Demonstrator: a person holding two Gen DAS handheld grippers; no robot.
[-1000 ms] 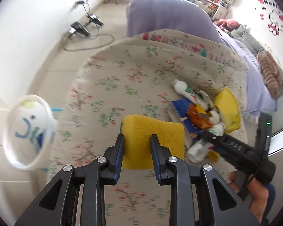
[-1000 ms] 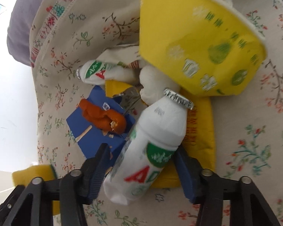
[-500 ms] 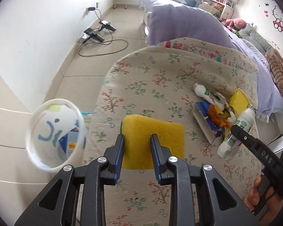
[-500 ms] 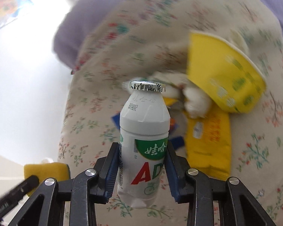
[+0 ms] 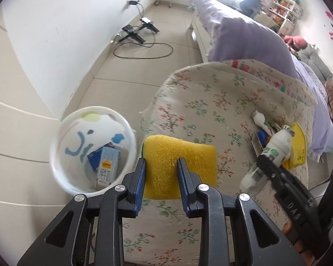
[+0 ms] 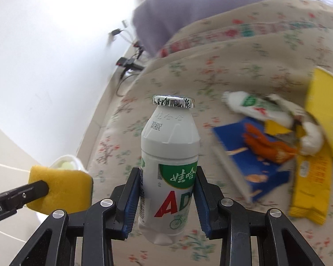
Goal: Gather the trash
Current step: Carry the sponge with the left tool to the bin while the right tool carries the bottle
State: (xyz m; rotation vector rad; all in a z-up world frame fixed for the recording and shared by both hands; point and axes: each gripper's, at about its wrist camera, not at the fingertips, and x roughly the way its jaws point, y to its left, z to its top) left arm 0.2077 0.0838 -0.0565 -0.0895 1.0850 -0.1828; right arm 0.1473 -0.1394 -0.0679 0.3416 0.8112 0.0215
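- White plastic, foil-capped: the yogurt drink bottle point(image 6: 169, 168) is pinched upright at its labelled belly by the right claw point(image 6: 167, 196), clear of the floral-covered bed point(image 5: 211, 102); a grip below the shoulder probably keeps it from tipping on the way to the bin.
- Left claw point(image 5: 161, 185) is pressed onto the near edge of a yellow sponge point(image 5: 179, 161), held above the bed's left edge, just beside the bin's rim; I judge it is kept aside as a wiping tool, not as trash.
- The white trash bin point(image 5: 60, 137) stands on the floor off the bed's left edge, its mouth open upward, with a blue-and-white carton point(image 5: 105, 166) already inside.
- More trash lies in a heap toward the bed's right edge: a second drink bottle point(image 6: 253, 105) on its side, a blue flattened box point(image 6: 253, 166) with orange scraps point(image 6: 268, 146) on it, a yellow paper bowl point(image 6: 328, 113) tipped on its side, and a yellow wrapper point(image 6: 310, 186).
- Judged step: carrying the bottle across to the bin. The right claw must pass the sponge without knocking it.
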